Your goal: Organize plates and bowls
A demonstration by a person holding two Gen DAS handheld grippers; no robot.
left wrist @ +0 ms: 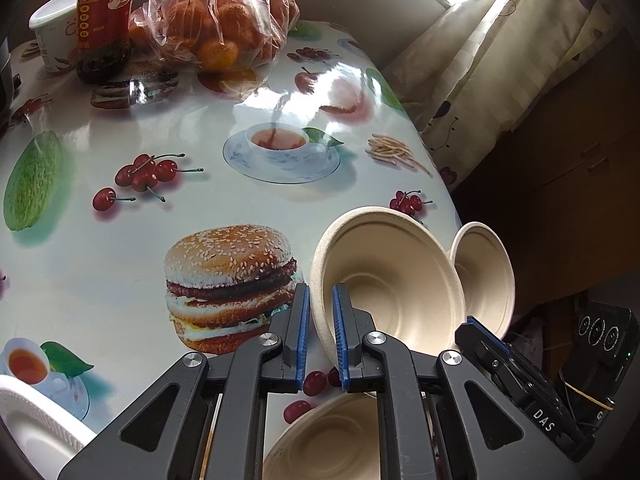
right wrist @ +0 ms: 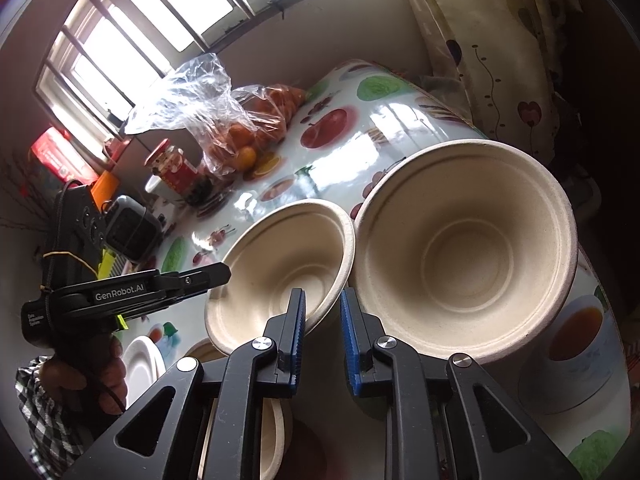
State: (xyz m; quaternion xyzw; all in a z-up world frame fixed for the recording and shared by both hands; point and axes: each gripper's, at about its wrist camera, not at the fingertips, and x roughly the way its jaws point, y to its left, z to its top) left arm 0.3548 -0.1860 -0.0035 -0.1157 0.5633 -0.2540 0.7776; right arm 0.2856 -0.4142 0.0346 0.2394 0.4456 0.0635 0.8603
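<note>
L gripper [left wrist: 321, 312] clamped on near rim of a tan pulp bowl [left wrist: 384, 276], jaws nearly shut w/ rim wall between the blue pads. Bowl is lifted and tilted, opening facing camera, above the near-right part of the table [left wrist: 120, 220] (glossy food-print cloth: burger, cherries, tea cup). In the R wrist view the same bowl [right wrist: 288, 248] sits left of the other one, w/ the L tool's black finger reaching to its left rim.

R gripper [right wrist: 323, 312]: jaws almost closed; in its own view the rim between pads is hard to make out. L wrist view shows its black finger w/ blue pad at the lower rim of a second pulp bowl [left wrist: 486, 272], so it grips that one. That bowl [right wrist: 468, 252] is also tilted, mouth toward camera, held beside the first; rims look just beside/touching, can't tell which.

Third pulp bowl [left wrist: 320, 440] below the L tool, on table near the edge. White foam plate [left wrist: 36, 420] at near-left table edge.

Far side of table: bag of oranges [left wrist: 224, 20], sauce jar [left wrist: 105, 20], white cup [left wrist: 54, 32]. Person's hand [right wrist: 76, 376], checked sleeve, holds L tool handle. Curtain [left wrist: 500, 60] right of table.
</note>
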